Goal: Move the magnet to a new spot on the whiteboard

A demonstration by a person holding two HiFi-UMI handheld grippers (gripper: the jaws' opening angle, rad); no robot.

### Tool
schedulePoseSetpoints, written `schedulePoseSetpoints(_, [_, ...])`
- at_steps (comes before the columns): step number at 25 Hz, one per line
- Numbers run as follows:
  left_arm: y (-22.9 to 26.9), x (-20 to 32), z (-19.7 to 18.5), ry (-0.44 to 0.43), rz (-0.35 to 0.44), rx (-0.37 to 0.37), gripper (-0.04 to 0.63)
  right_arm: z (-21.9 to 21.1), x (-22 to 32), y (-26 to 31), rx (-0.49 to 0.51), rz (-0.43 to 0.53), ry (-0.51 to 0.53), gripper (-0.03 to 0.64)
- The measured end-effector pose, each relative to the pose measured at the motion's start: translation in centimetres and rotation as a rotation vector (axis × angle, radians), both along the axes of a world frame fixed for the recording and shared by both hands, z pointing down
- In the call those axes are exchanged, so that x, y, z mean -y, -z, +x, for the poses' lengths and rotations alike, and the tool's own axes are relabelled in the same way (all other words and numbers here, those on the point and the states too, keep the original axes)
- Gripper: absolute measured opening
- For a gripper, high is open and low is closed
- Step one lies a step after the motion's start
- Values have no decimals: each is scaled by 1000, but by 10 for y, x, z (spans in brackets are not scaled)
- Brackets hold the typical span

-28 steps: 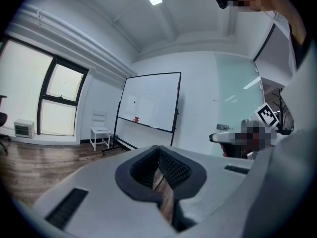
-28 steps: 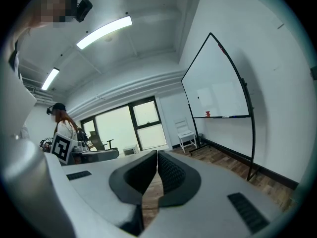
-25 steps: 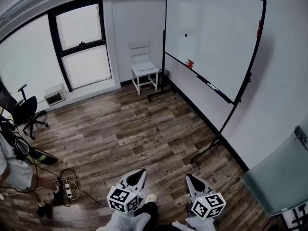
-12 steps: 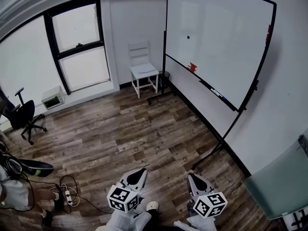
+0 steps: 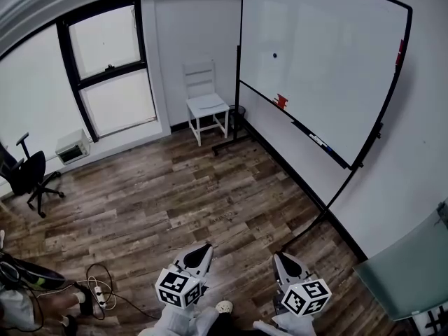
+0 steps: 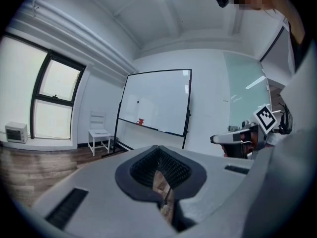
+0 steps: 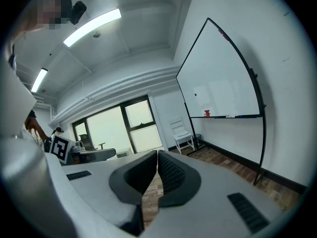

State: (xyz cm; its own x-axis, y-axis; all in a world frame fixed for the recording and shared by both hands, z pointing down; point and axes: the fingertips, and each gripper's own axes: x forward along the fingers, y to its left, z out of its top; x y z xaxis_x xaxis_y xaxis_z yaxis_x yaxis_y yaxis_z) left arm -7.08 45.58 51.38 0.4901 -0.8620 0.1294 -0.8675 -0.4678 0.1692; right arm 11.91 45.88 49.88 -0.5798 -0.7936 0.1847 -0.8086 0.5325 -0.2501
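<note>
Since a second ago the whiteboard [image 5: 329, 61] has slid toward the right of the head view and looks closer. The black office chair [image 5: 31, 173] has drifted toward the left edge, and the person at the lower left has almost left the picture. Both grippers keep their places at the bottom.

The left gripper [image 6: 158, 148] has its jaws pressed together with nothing between them, and only floor shows through the slit below the tips. The right gripper [image 7: 157, 153] is likewise pressed together and empty. Both point out level over the wooden floor [image 5: 196, 194], side by side and apart.

Well ahead of them stands the whiteboard on its rolling frame. The magnet [image 5: 274, 55], a small dark dot, sits toward the board's far edge, a little below mid-height. It is above a red thing [image 5: 281, 101] on the bottom ledge. A white chair [image 5: 206, 100] stands just past that far edge, beside the window [image 5: 105, 68].
</note>
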Motion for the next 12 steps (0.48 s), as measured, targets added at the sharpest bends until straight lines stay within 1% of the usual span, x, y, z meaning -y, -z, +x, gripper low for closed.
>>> schedulePoseSetpoints(3, [-2, 15, -8, -4, -3, -2, 11, -6, 14, -2, -1, -5, -9, 29])
schedulePoseSetpoints(10, [0, 45, -22, 2, 16, -23, 13, -12, 42, -3, 14, 3, -37, 29])
schedulePoseSetpoints(11, [0, 48, -24, -4, 10, -24, 61, -13, 44, -3, 17, 4, -41, 29])
schedulePoseSetpoints(12, [-1, 51, -25, -8, 5, -24, 129, -14, 45, -2, 17, 5, -43, 29])
